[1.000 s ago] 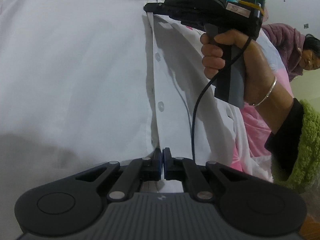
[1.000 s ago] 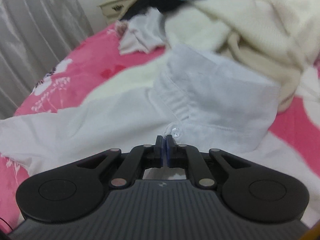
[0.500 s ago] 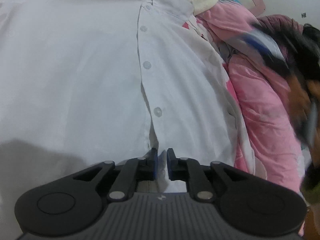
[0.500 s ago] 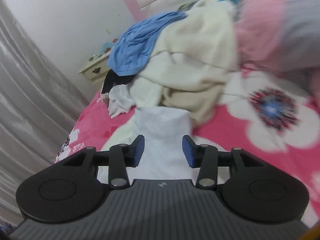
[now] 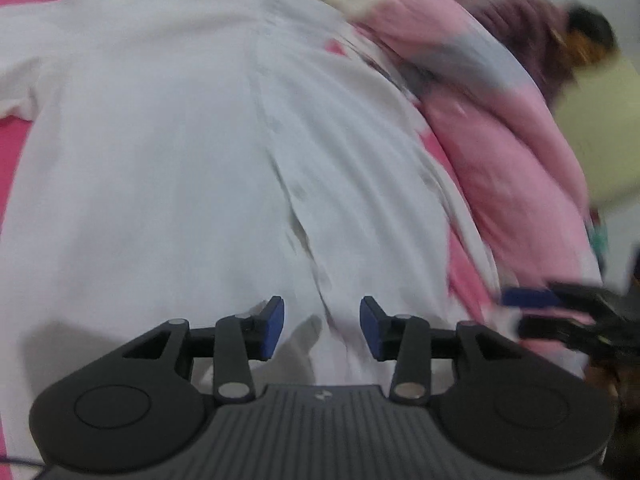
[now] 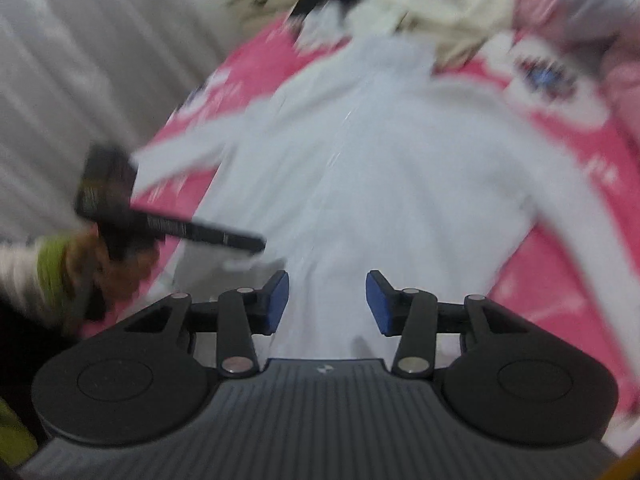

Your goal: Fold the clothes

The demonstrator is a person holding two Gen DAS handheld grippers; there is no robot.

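Presently: my left gripper (image 5: 322, 322), just opening, and right gripper (image 6: 327, 302), both spread, empty, above white shirt (image 6: 380, 152) on bed (image 6: 560, 280).

Motion blur smears the white shirt (image 6: 380, 168), perhaps hiding its buttons.

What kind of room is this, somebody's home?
Most likely a bedroom in a home. A white shirt lies spread on a pink flowered bedspread, more clothes are heaped at the far end, and a grey curtain hangs alongside.
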